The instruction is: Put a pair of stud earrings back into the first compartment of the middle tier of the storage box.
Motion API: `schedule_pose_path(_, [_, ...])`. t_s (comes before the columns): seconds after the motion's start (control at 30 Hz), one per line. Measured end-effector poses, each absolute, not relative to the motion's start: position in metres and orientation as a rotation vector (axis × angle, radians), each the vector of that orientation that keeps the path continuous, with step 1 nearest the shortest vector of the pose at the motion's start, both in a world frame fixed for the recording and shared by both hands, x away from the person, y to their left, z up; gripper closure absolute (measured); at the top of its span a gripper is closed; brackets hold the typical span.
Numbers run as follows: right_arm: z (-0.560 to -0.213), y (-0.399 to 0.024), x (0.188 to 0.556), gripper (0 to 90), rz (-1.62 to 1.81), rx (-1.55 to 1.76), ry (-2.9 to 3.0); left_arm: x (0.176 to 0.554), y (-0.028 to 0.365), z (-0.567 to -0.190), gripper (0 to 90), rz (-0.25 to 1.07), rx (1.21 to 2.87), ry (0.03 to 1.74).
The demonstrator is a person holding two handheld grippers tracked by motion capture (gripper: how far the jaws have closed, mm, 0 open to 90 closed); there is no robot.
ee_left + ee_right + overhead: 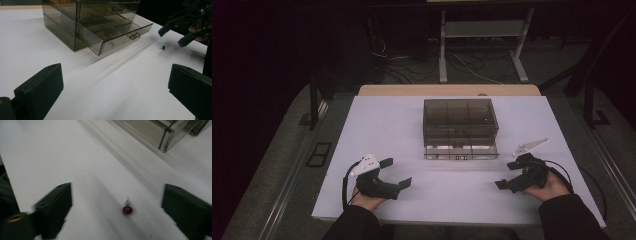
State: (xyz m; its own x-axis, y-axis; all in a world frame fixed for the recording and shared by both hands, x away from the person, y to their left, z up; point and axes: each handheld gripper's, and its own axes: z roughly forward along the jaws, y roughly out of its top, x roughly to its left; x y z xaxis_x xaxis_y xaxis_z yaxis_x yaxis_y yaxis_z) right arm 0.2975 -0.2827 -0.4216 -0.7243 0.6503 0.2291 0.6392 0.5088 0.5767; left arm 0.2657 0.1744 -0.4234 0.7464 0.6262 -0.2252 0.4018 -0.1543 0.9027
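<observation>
Right gripper [506, 175] low over the desk [382, 125] near its front right corner, jaws apart, nothing clamped. In the right gripper view a small red bead [127, 209] with a tiny clear loop on top lies on the white surface between the two jaws, touching neither; the view is a little blurred. From the left gripper view the same bead [163, 47] sits on the desk just under the right gripper [172, 36], between its tips.

Left gripper [398, 173] near the front left corner of the desk, held in the person's hand, jaws wide and empty; in its own view they frame bare white surface.

Smoky clear drawer box [460, 122] stands toward the back edge of the desk, about centred. Its lowest drawer [117, 37] is pulled out toward the front edge; small handles show on the drawer fronts. The bead lies well apart from the box, out front and to its right.
</observation>
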Motion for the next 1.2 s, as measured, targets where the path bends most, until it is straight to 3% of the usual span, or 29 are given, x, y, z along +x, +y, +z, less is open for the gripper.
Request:
schedule_pose_path(0.07, [-0.425,-0.283,0.297,19.6,0.996,1.183,2.711,0.266,0.174,-0.423,0.0,0.239,1.782,0.804])
schedule_pose_path(0.1, [-0.427,-0.283,0.297,26.2,0.987,1.184,2.718,0.266,0.174,-0.423,0.0,0.24,1.783,0.804])
schedule_pose_path(0.27, [-0.434,-0.284,0.295,40.1,0.946,1.19,2.727,0.266,0.174,-0.424,0.0,0.238,1.782,0.807])
schedule_pose_path(0.77, [-0.436,-0.282,0.293,76.3,0.869,1.148,2.69,0.265,0.174,-0.423,0.0,0.238,1.784,0.806])
schedule_pose_path(1.2, [-0.427,-0.286,0.294,78.3,0.908,1.153,2.696,0.265,0.174,-0.424,0.0,0.238,1.784,0.808])
